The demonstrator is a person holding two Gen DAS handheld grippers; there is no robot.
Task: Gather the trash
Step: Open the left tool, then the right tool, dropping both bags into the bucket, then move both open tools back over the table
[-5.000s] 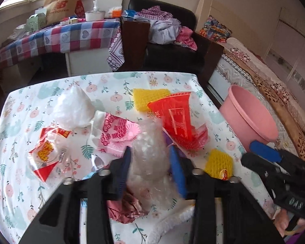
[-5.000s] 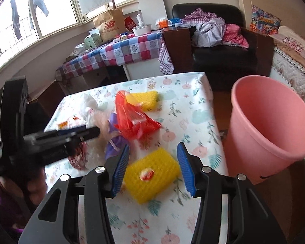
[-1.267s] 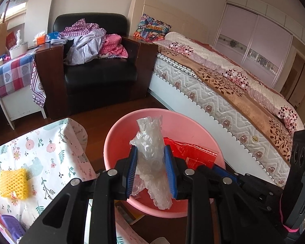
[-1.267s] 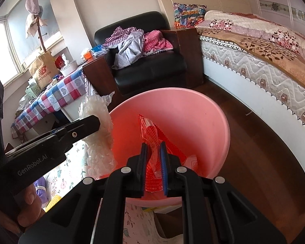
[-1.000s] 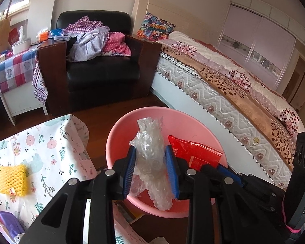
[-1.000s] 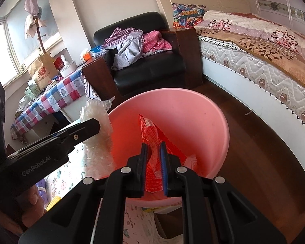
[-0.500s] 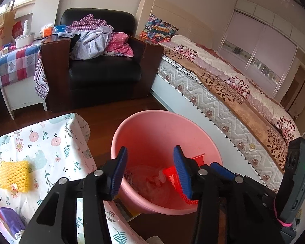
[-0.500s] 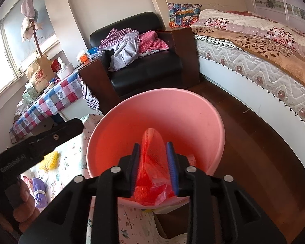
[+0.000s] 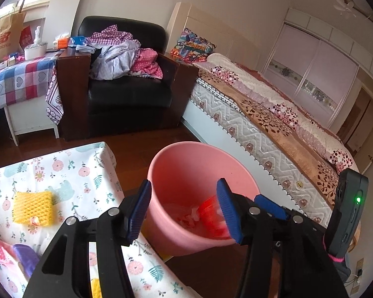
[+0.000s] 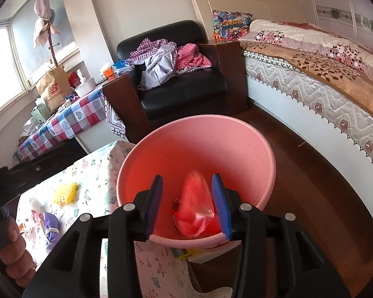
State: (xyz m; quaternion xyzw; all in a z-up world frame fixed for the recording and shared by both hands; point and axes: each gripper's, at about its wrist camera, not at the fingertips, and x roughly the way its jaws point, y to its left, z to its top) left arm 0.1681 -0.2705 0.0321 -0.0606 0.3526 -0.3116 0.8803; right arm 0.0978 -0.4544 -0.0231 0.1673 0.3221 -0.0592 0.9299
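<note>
The red plastic bag (image 10: 196,208) is seen blurred between the spread jaws of the right tool (image 10: 189,206), released half a second after being pinched and falling into the pink bucket (image 10: 251,159). The clear wrap carried a second ago has been dropped there too, and the left tool (image 9: 184,211) is held wide and empty above the rim. Two pieces are thus judged collected. A yellow foam net (image 9: 33,209) and purple scrap (image 9: 27,257) are left on the tabletop (image 9: 87,173) beside the bucket; nothing is seen blocking the way back.
</note>
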